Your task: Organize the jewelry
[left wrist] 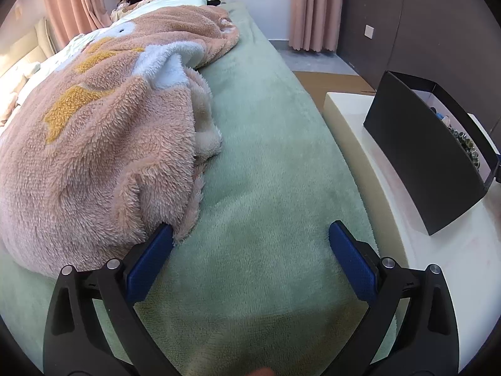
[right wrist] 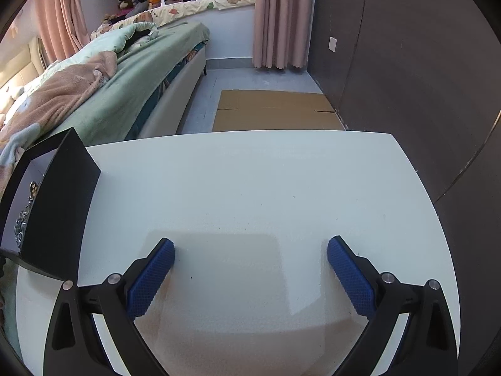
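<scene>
The jewelry (left wrist: 466, 141) lies inside the black box (left wrist: 419, 153), visible only as a row of dark beads and small pieces along the inner edge of the near wall. In the right wrist view you see the same jewelry (right wrist: 26, 213) as a silvery, ornate cluster behind the box's black wall; individual pieces cannot be told apart. The black box (right wrist: 59, 213) is open at the top, with a pale lining inside. It stands on the white bench (right wrist: 250, 188), at the edge nearest the bed.

Your left gripper (left wrist: 250, 263) is spread wide and holds nothing. It is over the green bed cover (left wrist: 266, 156), not over the bench. Its left blue pad (left wrist: 150, 266) sits just against the hem of the pink fleece blanket (left wrist: 94, 156); whether it presses the fabric cannot be told. The black box is to the right of this gripper, apart from it.

Your right gripper (right wrist: 250, 275) is likewise spread wide and empty. It is above a bare part of the bench, and its shadow falls on the surface between the fingers. The black box is to its left; the left blue pad (right wrist: 150, 279) is near the box's lower corner but clear of it.

Beyond the bench, a flattened sheet of cardboard (right wrist: 275, 111) lies on the floor beside the dark wall (right wrist: 407, 62). Pink curtains (right wrist: 278, 15) hang at the far end of the room.
</scene>
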`<state>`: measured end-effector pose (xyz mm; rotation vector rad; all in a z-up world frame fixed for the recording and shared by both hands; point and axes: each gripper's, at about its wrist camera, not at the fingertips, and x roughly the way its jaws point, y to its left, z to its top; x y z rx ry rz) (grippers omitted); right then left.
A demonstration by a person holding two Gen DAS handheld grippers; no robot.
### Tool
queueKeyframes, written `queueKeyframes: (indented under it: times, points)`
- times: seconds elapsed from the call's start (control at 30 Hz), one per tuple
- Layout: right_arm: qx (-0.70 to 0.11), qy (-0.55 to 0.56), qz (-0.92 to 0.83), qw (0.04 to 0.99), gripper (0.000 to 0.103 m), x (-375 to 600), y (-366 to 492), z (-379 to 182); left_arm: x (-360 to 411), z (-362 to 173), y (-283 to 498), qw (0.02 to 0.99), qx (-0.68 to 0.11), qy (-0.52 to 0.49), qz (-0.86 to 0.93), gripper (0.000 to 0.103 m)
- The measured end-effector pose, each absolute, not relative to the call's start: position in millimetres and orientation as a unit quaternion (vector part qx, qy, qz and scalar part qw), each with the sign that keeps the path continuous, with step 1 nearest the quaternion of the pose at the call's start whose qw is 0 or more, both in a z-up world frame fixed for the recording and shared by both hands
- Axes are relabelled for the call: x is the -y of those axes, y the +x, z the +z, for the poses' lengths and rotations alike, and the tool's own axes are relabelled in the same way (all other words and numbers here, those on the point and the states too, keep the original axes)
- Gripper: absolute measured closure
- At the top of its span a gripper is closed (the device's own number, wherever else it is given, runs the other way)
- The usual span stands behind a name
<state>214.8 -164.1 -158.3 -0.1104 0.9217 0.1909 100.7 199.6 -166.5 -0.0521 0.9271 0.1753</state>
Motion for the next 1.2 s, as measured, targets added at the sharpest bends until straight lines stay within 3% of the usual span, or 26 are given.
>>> queueKeyframes:
  times: [1.2]
  points:
    - [-0.443, -0.052, 0.09, 0.891, 0.007, 164.7, 213.0, -158.8, -201.9, -171.9, 105.8, 0.889, -0.449, -0.024, 0.088, 0.004]
